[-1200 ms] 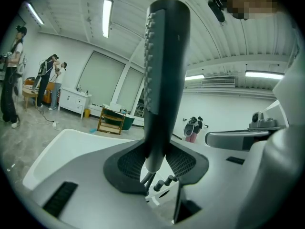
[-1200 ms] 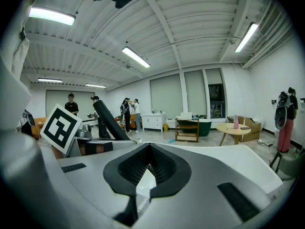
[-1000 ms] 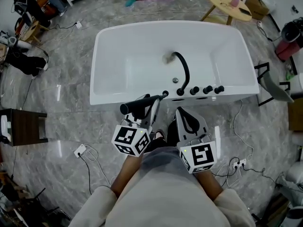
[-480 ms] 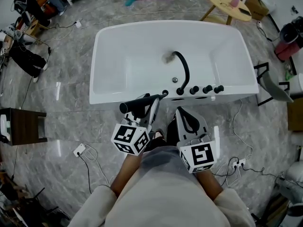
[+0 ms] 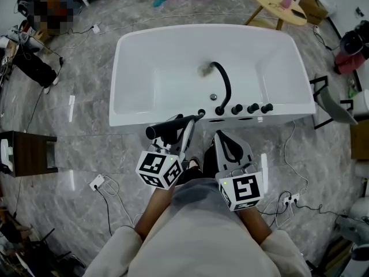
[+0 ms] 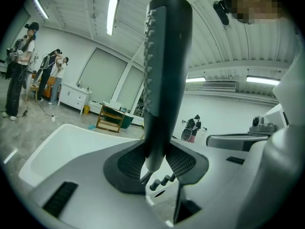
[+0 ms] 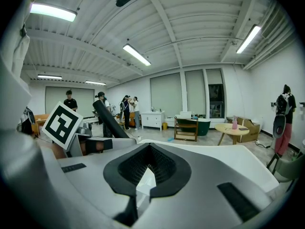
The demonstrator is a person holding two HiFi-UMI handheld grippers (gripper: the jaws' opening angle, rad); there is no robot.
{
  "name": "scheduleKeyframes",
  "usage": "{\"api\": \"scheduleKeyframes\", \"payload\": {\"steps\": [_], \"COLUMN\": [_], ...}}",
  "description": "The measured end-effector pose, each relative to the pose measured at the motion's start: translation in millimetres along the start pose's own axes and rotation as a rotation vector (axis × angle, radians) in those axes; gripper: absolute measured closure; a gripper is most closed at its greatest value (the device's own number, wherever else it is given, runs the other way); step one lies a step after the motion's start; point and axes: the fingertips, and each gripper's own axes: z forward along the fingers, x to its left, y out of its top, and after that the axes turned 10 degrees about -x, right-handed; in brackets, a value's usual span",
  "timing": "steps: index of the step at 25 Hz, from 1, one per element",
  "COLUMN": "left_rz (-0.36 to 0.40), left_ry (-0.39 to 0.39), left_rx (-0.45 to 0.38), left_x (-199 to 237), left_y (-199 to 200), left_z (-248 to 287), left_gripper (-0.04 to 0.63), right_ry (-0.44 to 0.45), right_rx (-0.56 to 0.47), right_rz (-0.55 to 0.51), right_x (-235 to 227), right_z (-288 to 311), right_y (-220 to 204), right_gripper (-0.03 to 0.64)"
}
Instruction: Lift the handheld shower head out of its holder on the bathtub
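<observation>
No words, numbers or brand names can be read anywhere in the room. The only printed marks are black-and-white square patterns on the left cube (image 5: 158, 169), which sits on the left gripper (image 5: 180, 126), and on the right cube (image 5: 242, 192), which sits on the right gripper (image 5: 222, 136). They form blocky shapes, not letters or digits.
</observation>
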Motion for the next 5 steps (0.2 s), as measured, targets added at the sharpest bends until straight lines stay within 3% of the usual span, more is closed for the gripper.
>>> {"api": "scheduleKeyframes", "payload": {"steps": [5], "left_rz": [-0.006], "left_ry": [-0.001], "left_rx": [0.002], "left_x": [-1.7], "left_y": [-0.9], "left_z": [0.0], "left_gripper": [0.457], "right_ry": [-0.002], "right_rx": [0.005], "right_rz": [0.004], "right_x": [-1.3], "right_z": [-1.5], "right_y": [-2.4], "right_gripper": [0.603]}}
